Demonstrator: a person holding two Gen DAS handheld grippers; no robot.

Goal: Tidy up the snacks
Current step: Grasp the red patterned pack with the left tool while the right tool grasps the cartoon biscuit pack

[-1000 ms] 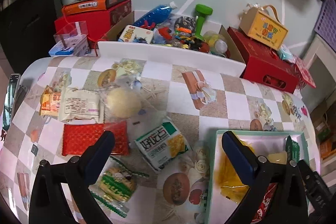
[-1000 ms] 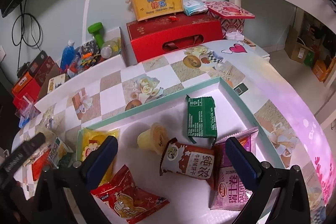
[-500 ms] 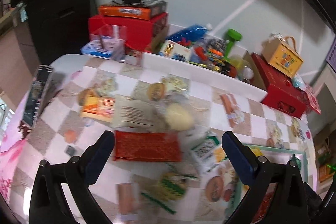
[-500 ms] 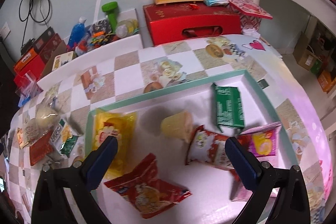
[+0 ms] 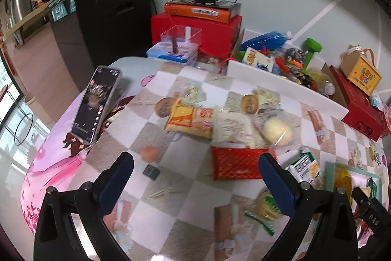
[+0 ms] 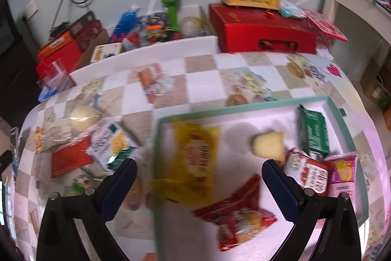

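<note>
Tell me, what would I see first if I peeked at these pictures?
First, the white tray with a mint-green rim on the right side of the table, holding bright packets such as a crinkly yellow snack bag and a dark green foil packet. Next, the loose pile to its left on the checkered tablecloth, with a flat red packet in front. A black smartphone leans near the table's left edge.

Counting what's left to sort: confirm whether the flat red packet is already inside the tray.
No. The flat red packet lies on the checkered tablecloth, left of the tray.
</note>
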